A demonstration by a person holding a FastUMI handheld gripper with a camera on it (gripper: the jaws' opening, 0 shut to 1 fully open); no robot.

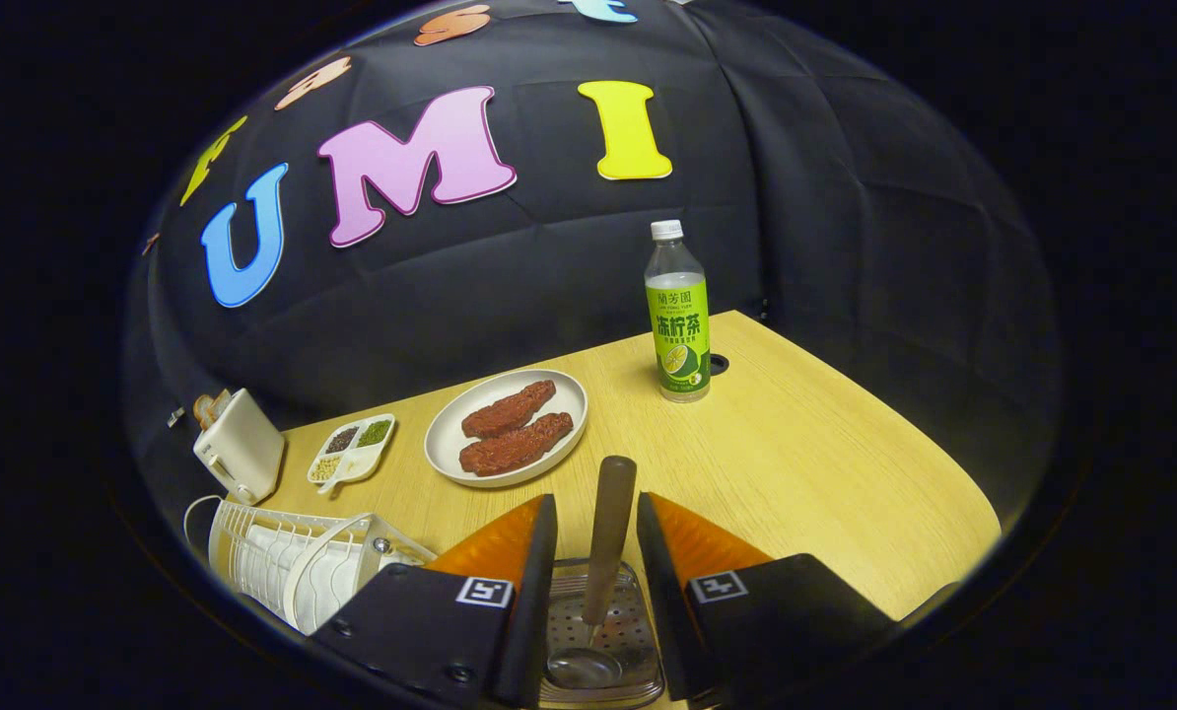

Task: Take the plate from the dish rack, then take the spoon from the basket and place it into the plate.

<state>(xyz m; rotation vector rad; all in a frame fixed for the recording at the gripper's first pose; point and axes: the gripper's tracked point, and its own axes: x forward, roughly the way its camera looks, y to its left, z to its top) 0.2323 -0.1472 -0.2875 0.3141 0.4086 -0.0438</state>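
Gripper (596,513) poised over the spoon (603,572) in the basket (638,631).
The fingers stand narrowly apart on either side of the upright spoon handle, with small gaps showing, not pressing. The plate (446,434), holding two brown pieces, lies just ahead on the wooden table (796,463), beside the white dish rack (283,562).

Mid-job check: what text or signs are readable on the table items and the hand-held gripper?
Bottle: green label with print, too small to quote reliably.
Hand-held gripper: square coded markers, no words; its fingers flank the spoon handle.
Toaster, dish rack: no text seen.
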